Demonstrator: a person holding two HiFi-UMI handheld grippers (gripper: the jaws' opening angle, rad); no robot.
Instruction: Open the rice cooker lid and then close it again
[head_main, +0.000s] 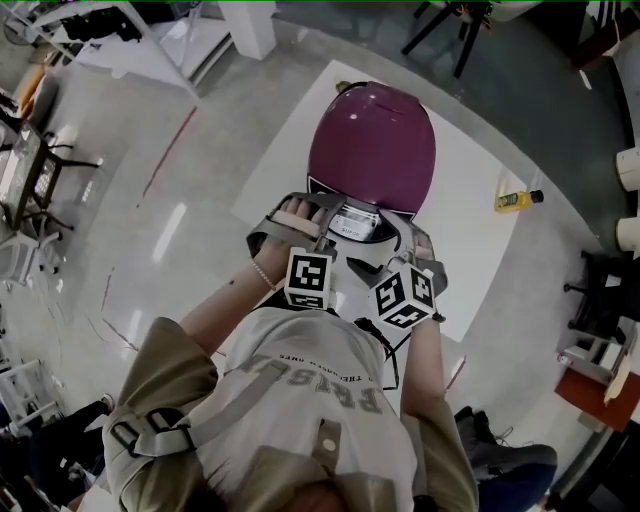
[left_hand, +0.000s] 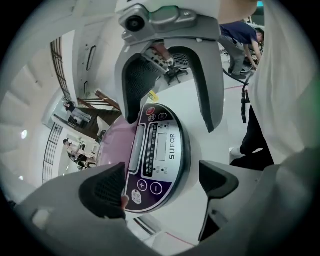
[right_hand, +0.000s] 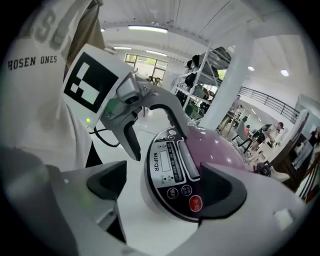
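A purple rice cooker (head_main: 372, 145) stands on the white table (head_main: 470, 190) with its lid down. Its dark control panel (head_main: 355, 222) faces me. My left gripper (head_main: 300, 215) hangs open over the panel's left side, and my right gripper (head_main: 405, 240) hangs open over its right side. In the left gripper view the panel (left_hand: 160, 150) lies between the jaws of the left gripper (left_hand: 162, 187), nothing gripped, with the right gripper (left_hand: 172, 107) beyond. In the right gripper view the right gripper (right_hand: 165, 187) straddles the panel (right_hand: 172, 170), and the left gripper (right_hand: 155, 132) is opposite.
A yellow bottle (head_main: 518, 200) lies near the table's right edge. Bare white tabletop surrounds the cooker. Shelving and tripod legs stand on the shiny floor beyond the table.
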